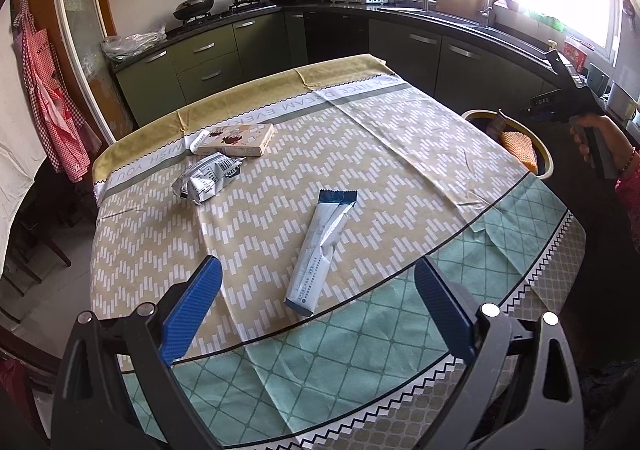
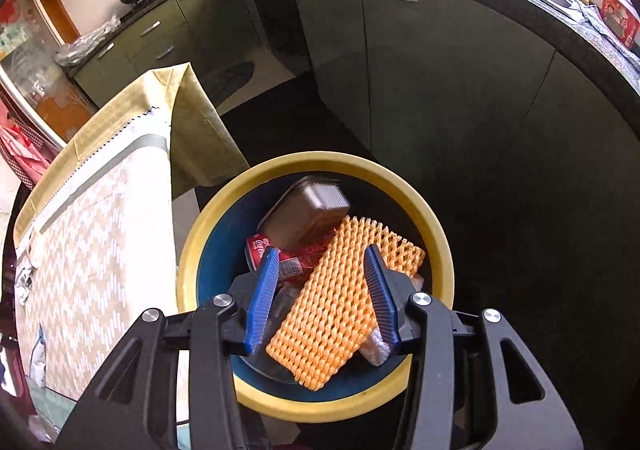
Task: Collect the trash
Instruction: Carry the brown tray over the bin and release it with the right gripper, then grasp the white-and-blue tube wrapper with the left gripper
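My left gripper (image 1: 316, 270) is open and empty above the near part of the table, with a long pale-blue wrapper (image 1: 320, 250) lying between and just beyond its fingers. Farther back lie a crumpled silver packet (image 1: 206, 177) and a flat box (image 1: 236, 139). My right gripper (image 2: 322, 262) is open and empty, held over the yellow-rimmed trash bin (image 2: 200, 246). The bin holds an orange foam net (image 2: 340, 298), a red cola can (image 2: 288, 262) and a grey container (image 2: 304, 213). The bin (image 1: 544, 157) and the right gripper's body also show in the left wrist view.
The table carries a patterned cloth (image 1: 360, 153) that hangs over its edges. The bin stands on the floor beside the table's right side. Green kitchen cabinets (image 2: 400, 61), a stove with pans (image 1: 194, 5) and a sink (image 1: 460, 15) run along the walls behind.
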